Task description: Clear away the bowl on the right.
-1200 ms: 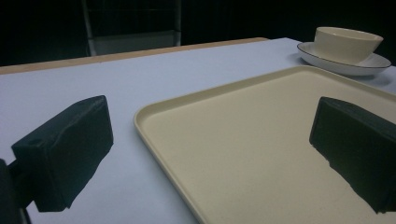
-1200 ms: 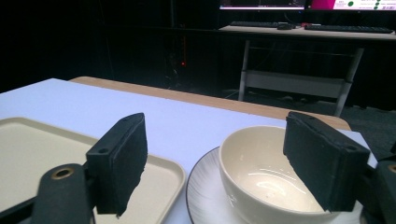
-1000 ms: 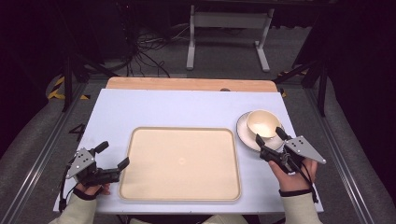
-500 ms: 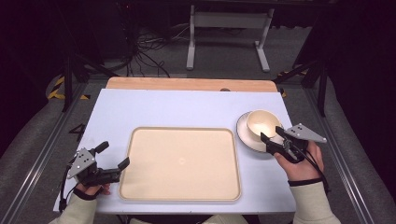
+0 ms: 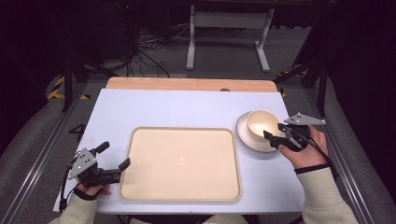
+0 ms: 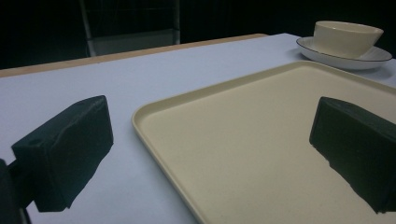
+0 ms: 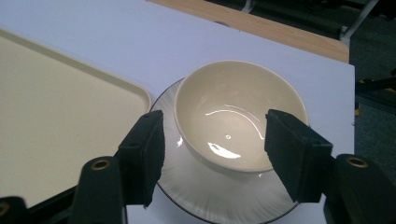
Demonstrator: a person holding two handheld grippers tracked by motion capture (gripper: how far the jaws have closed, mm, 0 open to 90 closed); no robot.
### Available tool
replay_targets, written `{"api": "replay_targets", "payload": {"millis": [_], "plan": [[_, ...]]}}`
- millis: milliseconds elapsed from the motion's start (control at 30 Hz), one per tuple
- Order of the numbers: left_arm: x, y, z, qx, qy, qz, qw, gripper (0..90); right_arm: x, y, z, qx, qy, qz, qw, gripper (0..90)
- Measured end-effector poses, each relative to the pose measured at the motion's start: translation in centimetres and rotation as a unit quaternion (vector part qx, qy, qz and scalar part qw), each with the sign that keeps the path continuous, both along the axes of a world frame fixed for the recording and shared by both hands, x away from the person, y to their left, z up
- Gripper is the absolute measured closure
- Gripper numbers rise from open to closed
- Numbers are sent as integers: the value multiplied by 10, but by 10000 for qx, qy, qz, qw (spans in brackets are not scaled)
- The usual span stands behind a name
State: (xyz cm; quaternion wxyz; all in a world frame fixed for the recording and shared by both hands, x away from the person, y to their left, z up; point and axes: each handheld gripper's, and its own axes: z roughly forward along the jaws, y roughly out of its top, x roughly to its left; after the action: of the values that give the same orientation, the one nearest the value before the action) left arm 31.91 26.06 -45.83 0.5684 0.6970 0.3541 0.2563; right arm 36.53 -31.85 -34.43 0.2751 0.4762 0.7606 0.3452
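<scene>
A cream bowl (image 5: 261,123) (image 7: 239,115) (image 6: 345,36) stands on a white plate (image 5: 246,138) (image 7: 205,191) (image 6: 359,59) at the right of the table. Left of it lies a flat cream tray (image 5: 180,161) (image 6: 261,140) (image 7: 51,116), bare inside. My right gripper (image 5: 275,138) (image 7: 217,149) is open just above the plate's near side, its jaws standing on either side of the bowl's near wall. My left gripper (image 5: 114,158) (image 6: 210,154) is open at the tray's front left corner, one jaw over the tray, one over the table.
The table (image 5: 177,109) has a pale lavender top with a wooden strip (image 5: 187,84) along its far edge. Metal rails run down both sides. A stand's legs (image 5: 224,28) and cables lie on the floor behind.
My right gripper has moved forward and up from the plate's near right side, so its jaws now flank the bowl. The left gripper has stayed put.
</scene>
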Motion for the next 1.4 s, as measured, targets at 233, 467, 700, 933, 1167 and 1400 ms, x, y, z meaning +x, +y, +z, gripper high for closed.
{"api": "replay_targets", "payload": {"millis": [233, 467, 700, 933, 1167, 1400], "plan": [[0, 0, 0, 11, 5, -14, 10000, 1, 11, -6, 6, -267, 392, 292, 9984, 511], [0, 0, 0, 10, 9, -5, 10000, 1, 24, -13, 14, -311, 685, 582, 9955, 514], [0, 0, 0, 10, 12, -5, 10000, 1, 40, -18, 16, -297, 947, 612, 9932, 515], [0, 0, 0, 10, 10, -9, 10000, 1, 58, -23, 15, -322, 1152, 439, 9918, 520], [0, 0, 0, 12, 11, -17, 10000, 1, 72, -27, 15, -271, 1238, 237, 9917, 537], [0, 0, 0, 10, 14, -14, 10000, 1, 87, -39, 8, -198, 1372, -40, 9903, 533]]}}
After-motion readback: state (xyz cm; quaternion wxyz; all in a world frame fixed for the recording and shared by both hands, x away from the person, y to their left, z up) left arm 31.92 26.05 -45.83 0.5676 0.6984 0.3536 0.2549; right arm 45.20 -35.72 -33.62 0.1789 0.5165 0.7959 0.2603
